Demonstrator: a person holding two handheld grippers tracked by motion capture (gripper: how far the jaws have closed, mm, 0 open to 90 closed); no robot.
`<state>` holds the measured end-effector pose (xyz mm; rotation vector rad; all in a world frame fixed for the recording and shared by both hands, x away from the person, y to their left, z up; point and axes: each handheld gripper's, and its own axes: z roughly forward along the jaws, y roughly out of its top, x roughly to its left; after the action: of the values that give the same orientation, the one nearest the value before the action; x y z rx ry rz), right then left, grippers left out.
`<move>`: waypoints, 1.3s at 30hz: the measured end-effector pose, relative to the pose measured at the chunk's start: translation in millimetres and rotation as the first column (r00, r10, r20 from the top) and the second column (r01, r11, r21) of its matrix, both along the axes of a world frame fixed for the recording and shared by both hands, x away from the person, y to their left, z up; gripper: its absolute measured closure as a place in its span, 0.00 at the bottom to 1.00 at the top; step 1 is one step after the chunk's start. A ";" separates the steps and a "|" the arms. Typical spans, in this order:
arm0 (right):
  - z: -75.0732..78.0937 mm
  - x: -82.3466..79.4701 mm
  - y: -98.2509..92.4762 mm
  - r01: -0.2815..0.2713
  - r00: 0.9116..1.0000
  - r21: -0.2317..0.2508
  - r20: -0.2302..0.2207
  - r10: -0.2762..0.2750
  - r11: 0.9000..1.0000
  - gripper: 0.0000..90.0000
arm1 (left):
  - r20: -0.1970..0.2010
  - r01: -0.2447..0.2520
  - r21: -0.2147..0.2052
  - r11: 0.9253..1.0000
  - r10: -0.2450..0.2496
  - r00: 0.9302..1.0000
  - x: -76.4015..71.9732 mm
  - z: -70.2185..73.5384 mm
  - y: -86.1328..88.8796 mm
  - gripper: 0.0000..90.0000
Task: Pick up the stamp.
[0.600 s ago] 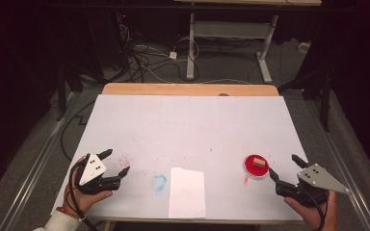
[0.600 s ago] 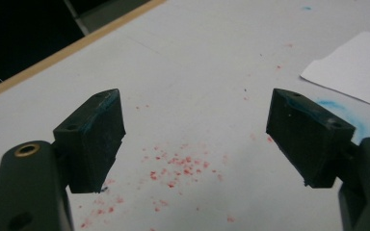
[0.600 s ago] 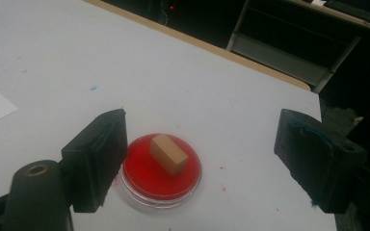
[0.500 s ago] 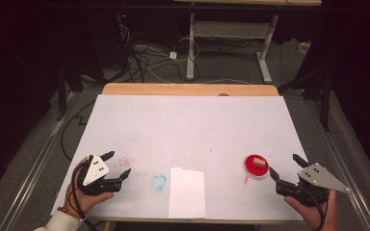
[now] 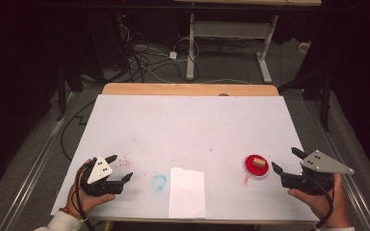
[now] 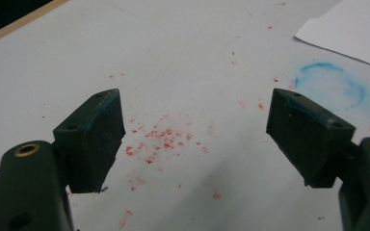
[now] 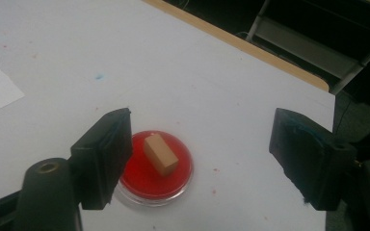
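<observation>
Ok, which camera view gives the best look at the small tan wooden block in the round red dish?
The right gripper view: the small tan wooden block lies close and sharp, tilted diagonally on the round red dish, its faces distinct. The high view shows the block as a tiny tan speck on the dish. The left gripper view faces red specks and a blue ring stain instead.

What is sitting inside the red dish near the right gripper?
A small tan block lies inside the red dish, resting on its red surface. The patch of dish under the block is covered, and the right gripper's near finger hides part of the dish's rim.
</observation>
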<state>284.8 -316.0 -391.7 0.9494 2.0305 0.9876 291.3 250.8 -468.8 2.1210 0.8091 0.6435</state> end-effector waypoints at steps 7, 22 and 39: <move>7.8 39.0 19.8 -0.110 0.980 -0.108 -0.175 0.090 0.988 0.30 | -0.028 0.013 -0.031 0.999 -0.014 1.000 1.7 1.0 -0.7 0.22; -24.2 78.9 38.8 -0.265 0.903 -0.250 -0.402 0.149 0.931 0.57 | -0.055 0.032 -0.029 0.999 -0.034 0.998 2.6 -2.4 0.4 0.22; -42.2 85.5 41.0 -0.311 0.876 -0.264 -0.452 0.168 0.913 0.83 | -0.061 0.038 -0.025 0.999 -0.039 0.997 2.5 -2.6 -0.2 0.22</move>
<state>370.3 -275.0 -433.9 0.7820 2.6319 0.5574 293.7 250.6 -471.4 2.1383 0.8034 0.5479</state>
